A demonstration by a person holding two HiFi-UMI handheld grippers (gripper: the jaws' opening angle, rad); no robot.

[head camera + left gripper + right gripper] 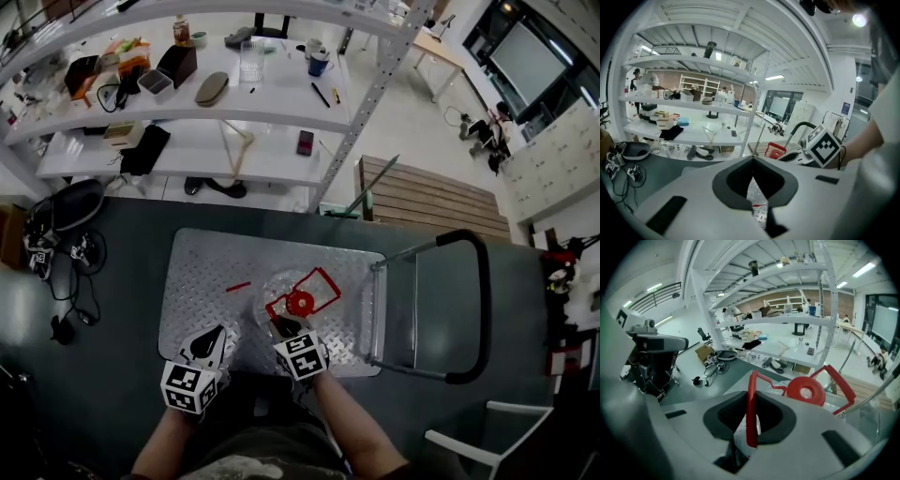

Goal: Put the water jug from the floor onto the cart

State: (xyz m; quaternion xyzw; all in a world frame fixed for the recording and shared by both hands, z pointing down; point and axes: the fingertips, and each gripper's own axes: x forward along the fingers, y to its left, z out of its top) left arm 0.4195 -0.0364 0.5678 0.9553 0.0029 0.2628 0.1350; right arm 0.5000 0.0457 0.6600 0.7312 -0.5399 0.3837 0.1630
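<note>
On the cart deck point(197, 272), the water jug point(272, 286) stands upright, right of the deck's centre and nearer the end that carries the black push bar point(483, 281). Its red cap point(300, 302) faces up. Its red handle point(322, 284) is a thin frame that runs from the cap area out over the jug's top.

Right gripper point(284, 328): positioned at the near side of the jug, pointing steeply down. In the right gripper view, one bar of the handle runs straight up between the two jaws. The jaws are closed onto this bar at their tips; behind the tips a narrow wedge of gap remains on the bar's left side.

Left gripper point(210, 337): positioned over the near part of the deck, just beside the jug on its left. In the left gripper view the jaw tips are together and nothing is gripped between them. Whether this gripper touches the jug cannot be determined.

The cart stands on a dark grey floor point(122, 281). A white shelf rack point(234, 103) loaded with small items stands beyond the cart's far edge.
</note>
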